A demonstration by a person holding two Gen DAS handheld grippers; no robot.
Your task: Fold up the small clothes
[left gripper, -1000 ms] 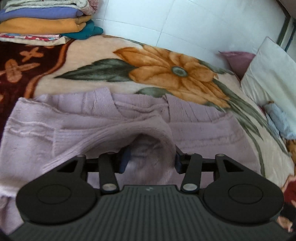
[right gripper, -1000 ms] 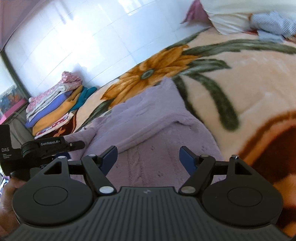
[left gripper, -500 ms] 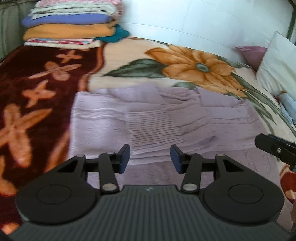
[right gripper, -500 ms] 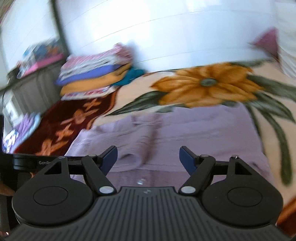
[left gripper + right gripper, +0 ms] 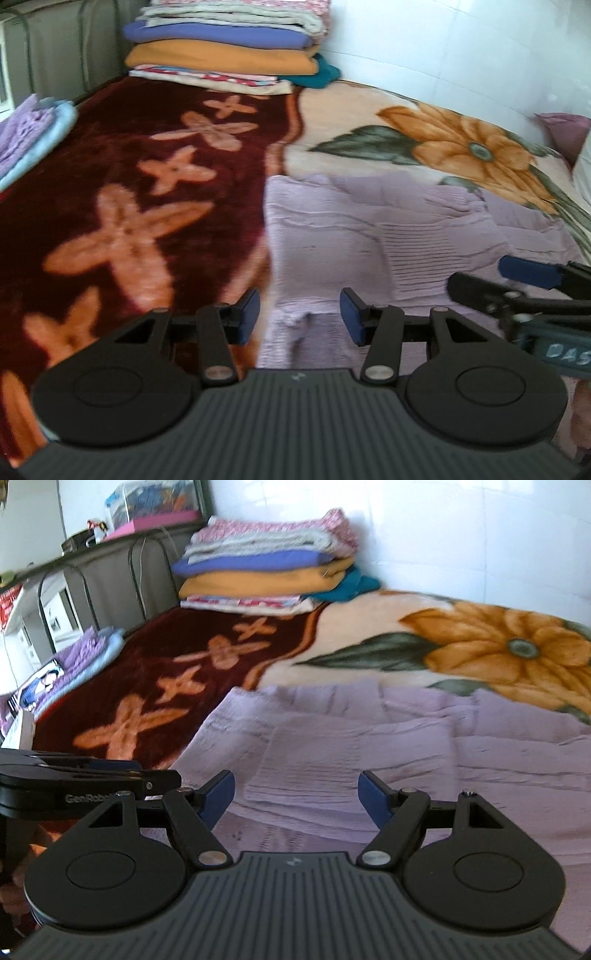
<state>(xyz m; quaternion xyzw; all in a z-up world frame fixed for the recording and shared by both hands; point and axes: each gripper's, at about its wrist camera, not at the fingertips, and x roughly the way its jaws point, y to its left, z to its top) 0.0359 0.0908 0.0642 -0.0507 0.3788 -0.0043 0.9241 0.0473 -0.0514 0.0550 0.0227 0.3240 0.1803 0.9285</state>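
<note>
Floral blanket on bed, folded stack at 11 o'clock. Lilac sweater flat ahead, sleeves folded in. Left gripper and right gripper both released, empty. Pinch both near-hem corners evenly, fold toward 12 o'clock.

Both views look forward and downward along their own fingers, close above a bed. The left wrist view faces the lilac sweater, with folded laundry at 11 o'clock. The right wrist view shares the sweater and the laundry.
</note>
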